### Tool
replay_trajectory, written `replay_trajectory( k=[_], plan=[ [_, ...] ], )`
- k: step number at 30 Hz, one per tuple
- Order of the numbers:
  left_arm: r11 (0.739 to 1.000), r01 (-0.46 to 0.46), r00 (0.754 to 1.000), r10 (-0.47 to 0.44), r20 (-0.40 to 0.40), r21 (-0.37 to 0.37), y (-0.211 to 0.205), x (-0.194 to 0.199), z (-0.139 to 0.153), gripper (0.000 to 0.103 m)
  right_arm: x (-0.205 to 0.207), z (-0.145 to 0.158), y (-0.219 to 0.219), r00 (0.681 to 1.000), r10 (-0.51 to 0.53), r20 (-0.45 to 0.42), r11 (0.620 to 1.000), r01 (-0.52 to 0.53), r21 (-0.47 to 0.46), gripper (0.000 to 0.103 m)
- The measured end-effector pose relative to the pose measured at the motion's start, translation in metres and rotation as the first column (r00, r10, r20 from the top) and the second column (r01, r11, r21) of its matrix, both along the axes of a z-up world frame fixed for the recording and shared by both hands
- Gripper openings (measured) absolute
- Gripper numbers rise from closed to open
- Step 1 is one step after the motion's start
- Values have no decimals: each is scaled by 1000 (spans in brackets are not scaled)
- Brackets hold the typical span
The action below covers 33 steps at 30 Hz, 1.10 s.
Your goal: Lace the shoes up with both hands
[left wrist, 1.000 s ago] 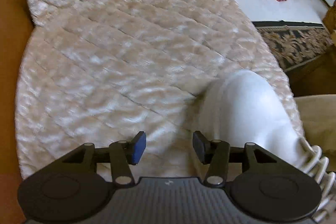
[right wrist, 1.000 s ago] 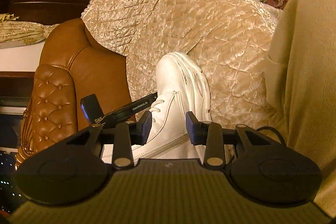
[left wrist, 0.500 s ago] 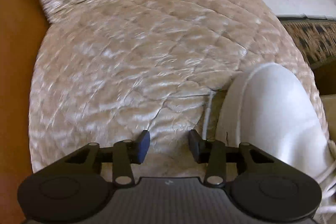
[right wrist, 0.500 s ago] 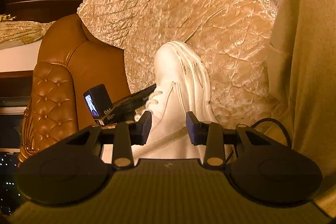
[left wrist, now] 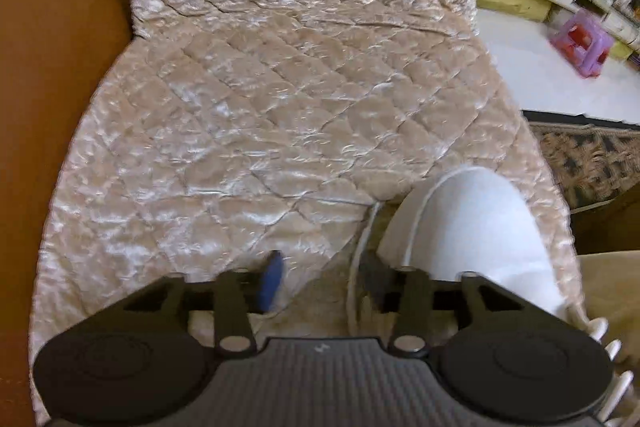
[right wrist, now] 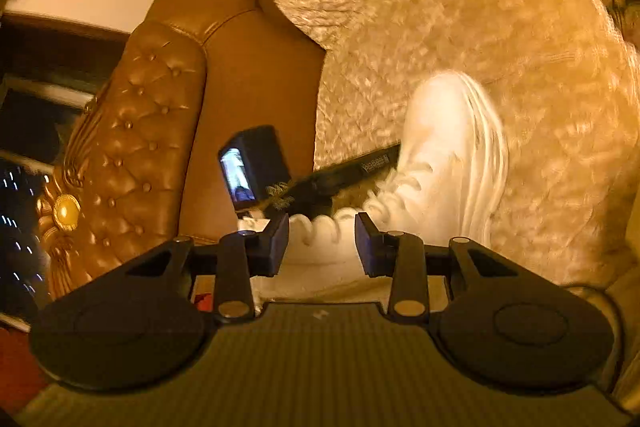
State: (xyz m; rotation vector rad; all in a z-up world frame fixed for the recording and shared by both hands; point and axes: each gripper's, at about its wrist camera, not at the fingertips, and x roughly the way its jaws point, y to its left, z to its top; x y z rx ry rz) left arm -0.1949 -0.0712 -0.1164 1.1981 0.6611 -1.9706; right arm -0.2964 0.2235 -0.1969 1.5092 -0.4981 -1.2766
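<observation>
Lace pickup: left hand-held gripper (left wrist: 320,281), just reopened, straddles loose lace (left wrist: 360,247) ungripped; right hand-held gripper (right wrist: 322,243) open before shoe (right wrist: 448,155). Next: pinch lace.

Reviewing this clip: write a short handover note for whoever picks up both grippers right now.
Left gripper: open, its jaws have just been opening; a loose lace runs between them, not pinched.
Right gripper: open, empty, aimed at the laced part of the shoe.
The white shoe lies on the quilted cover of the sofa.
Done: several lace crossings show, blurred.
Left: grip the lace ends and finish; how much remains I cannot tell.
</observation>
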Motion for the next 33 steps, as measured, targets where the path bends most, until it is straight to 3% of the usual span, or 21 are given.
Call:
replay_trajectory(
  k=[7, 13, 16, 18, 19, 21, 24, 26, 28, 31, 33],
  plan=[
    [994, 108, 994, -108, -27, 23, -25, -15, -6, 52, -7, -12, 11, 997, -69, 38, 997, 68, 38, 43],
    [973, 185, 983, -184, -22, 138, -49, -27, -17, 54, -8, -20, 10, 995, -80, 55, 995, 76, 58, 43],
    [960, 219, 972, -230, 48, 173, -54, -37, -17, 55, -9, -23, 11, 993, -93, 67, 994, 88, 70, 43],
    [964, 211, 962, -234, 138, 162, -53, -42, -17, 67, -10, -24, 11, 993, -97, 73, 993, 91, 79, 43],
    [971, 193, 956, -218, 197, 140, -54, -40, -19, 79, -10, -24, 12, 993, -99, 72, 992, 93, 82, 43],
    [975, 187, 934, -214, 285, 121, -52, -34, -27, 87, -10, -24, 13, 992, -108, 69, 992, 103, 80, 43],
    [984, 131, 965, -155, 213, 121, -48, -9, -28, 89, -12, -24, 16, 990, -125, 72, 990, 120, 77, 43],
    [991, 86, 984, -101, 145, 106, -42, 4, -23, 79, -13, -26, 17, 988, -130, 80, 989, 123, 81, 43],
    [993, 32, 998, -39, 54, 117, -37, 15, -15, 78, -13, -27, 16, 988, -125, 86, 990, 118, 82, 43],
    [987, -50, 995, 63, -81, 155, -34, 31, -5, 78, -12, -26, 15, 990, -117, 81, 990, 111, 82, 43],
    [967, -106, 972, 150, -180, 231, -37, 42, -1, 69, -13, -25, 15, 990, -119, 78, 990, 112, 82, 43]
  ],
)
